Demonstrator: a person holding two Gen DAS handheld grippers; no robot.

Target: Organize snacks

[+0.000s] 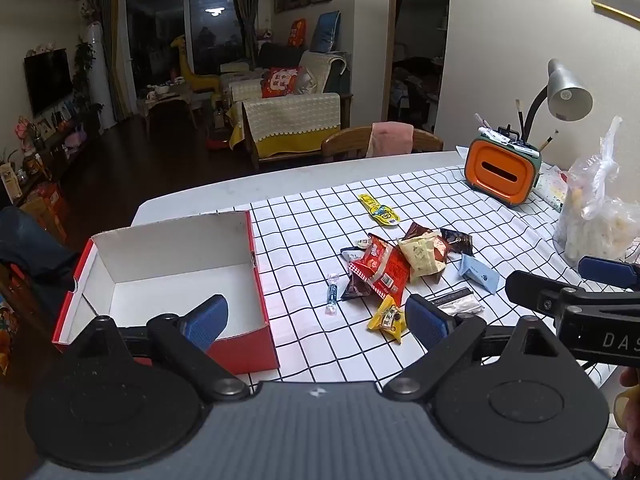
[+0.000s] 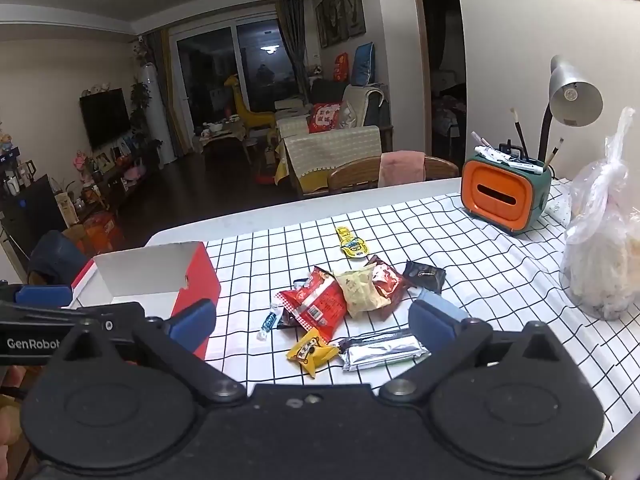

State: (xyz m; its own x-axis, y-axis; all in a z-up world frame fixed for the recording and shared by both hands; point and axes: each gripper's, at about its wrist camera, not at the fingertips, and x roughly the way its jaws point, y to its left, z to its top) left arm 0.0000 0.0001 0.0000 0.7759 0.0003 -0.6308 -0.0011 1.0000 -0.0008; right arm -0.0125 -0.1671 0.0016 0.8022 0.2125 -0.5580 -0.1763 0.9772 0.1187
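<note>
Left wrist, cardboard box (image 1: pixel 180 264), crinkly foil packets (image 1: pixel 384 268)

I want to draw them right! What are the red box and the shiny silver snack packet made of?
The red box looks like cardboard: matte white inside, glossier red outside, with thin folded walls. The silver packet looks like metallic foil or foil-coated plastic: it is crinkled and mirrors the light. Both grippers, left and right, are open, holding nothing.
</note>
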